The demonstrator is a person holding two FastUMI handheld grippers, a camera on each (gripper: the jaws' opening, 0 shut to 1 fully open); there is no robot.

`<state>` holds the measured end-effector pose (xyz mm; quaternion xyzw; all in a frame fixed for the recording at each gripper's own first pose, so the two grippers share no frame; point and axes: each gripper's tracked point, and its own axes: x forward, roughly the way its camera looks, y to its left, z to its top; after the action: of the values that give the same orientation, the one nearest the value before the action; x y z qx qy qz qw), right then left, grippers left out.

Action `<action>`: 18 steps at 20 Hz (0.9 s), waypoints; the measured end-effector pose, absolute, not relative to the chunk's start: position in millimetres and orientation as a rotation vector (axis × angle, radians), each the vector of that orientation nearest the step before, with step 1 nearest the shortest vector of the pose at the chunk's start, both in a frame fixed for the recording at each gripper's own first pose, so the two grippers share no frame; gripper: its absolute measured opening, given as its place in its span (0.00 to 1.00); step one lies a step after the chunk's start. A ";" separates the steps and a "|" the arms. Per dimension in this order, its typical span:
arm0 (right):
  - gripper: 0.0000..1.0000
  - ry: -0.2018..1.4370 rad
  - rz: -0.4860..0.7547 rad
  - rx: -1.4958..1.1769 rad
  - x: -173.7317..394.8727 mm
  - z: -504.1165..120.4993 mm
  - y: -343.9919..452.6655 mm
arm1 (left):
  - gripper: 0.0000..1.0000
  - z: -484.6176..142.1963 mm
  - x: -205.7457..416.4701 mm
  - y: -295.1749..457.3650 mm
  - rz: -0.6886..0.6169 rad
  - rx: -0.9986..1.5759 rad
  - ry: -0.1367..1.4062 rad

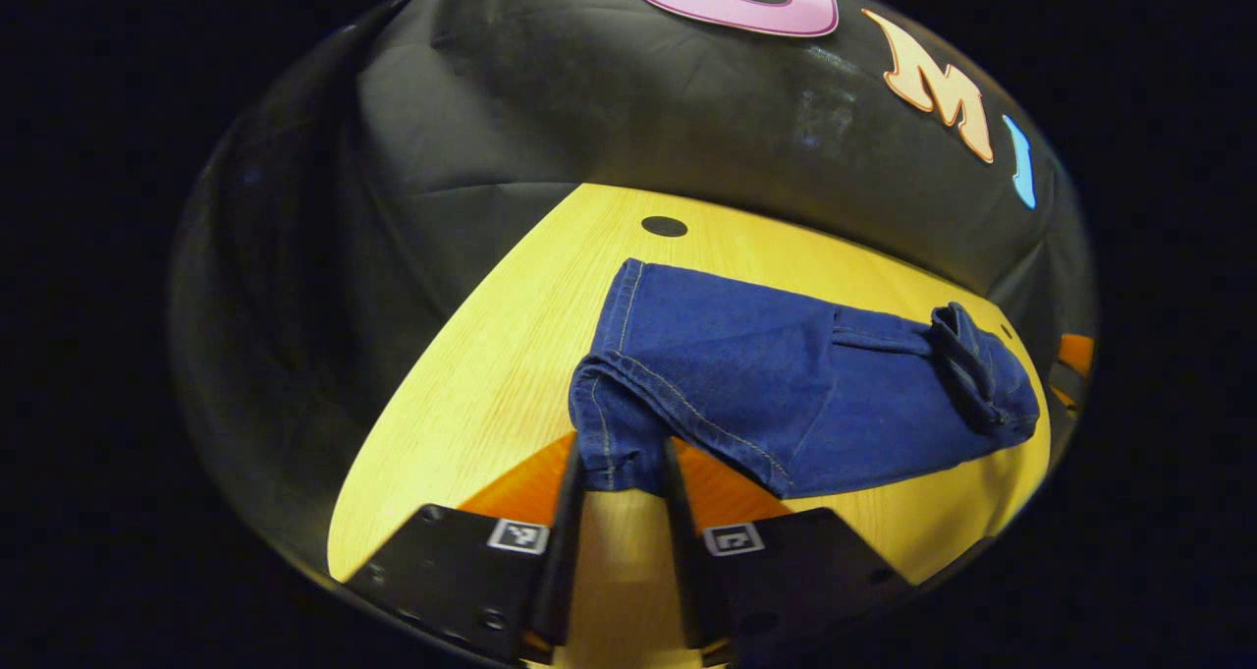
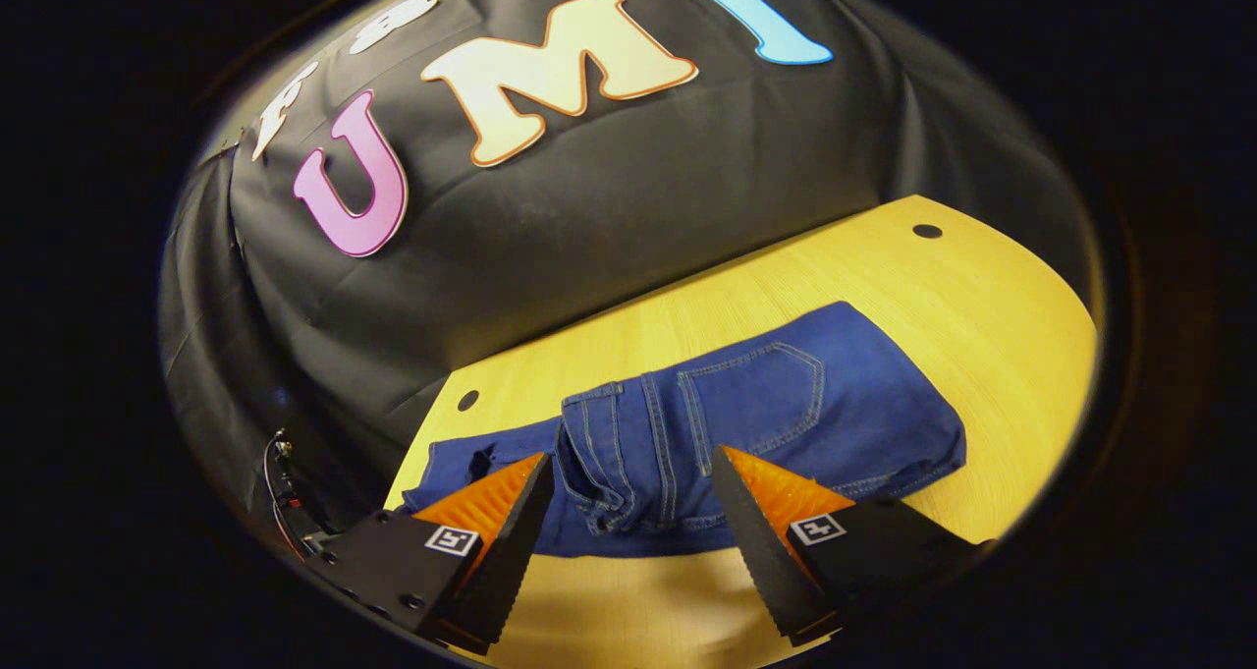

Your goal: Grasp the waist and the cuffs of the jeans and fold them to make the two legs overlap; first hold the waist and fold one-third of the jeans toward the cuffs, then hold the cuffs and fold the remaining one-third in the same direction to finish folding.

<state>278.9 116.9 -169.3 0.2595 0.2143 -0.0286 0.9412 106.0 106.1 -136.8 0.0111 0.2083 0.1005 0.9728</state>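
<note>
Jeans (image 2: 746,433) | dark blue denim, folded, back pocket up | lying flat, lower centre of right gripper view

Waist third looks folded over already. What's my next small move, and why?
Probably lift the left gripper and carry the cuffs over the folded waist. Its fingers flank the cuff end, nearly closed, though a firm pinch isn't certain. The right gripper stands open by the waist, holding nothing, on the table.
</note>
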 end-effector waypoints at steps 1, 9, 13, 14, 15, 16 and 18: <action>0.98 0.443 -0.062 0.522 274.0 -170.5 116.0 | 0.19 -135.4 108.7 104.7 0.198 0.005 0.408; 0.99 0.452 -0.096 0.500 237.9 -165.0 86.1 | 0.00 -94.8 115.6 76.9 0.134 -0.246 0.298; 0.94 0.438 -0.087 0.518 231.5 -156.1 60.1 | 0.00 -58.6 115.0 39.8 0.072 -0.230 0.244; 0.98 0.437 -0.077 0.523 230.9 -154.3 53.3 | 0.00 -49.8 119.8 22.4 0.054 -0.234 0.232; 0.99 0.436 -0.067 0.523 230.0 -152.4 45.7 | 0.00 -39.6 122.4 4.1 0.041 -0.241 0.217; 0.99 0.436 -0.059 0.516 229.1 -150.8 37.0 | 0.00 -30.5 126.3 -12.8 0.033 -0.239 0.198; 0.99 0.435 -0.046 0.491 224.6 -149.6 14.1 | 0.00 -21.2 137.7 -47.7 0.019 -0.188 0.185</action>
<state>224.6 14.1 -149.6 0.2412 0.2134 -0.0225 0.9465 137.7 -47.7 -21.2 -0.0937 0.0920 0.0093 0.9913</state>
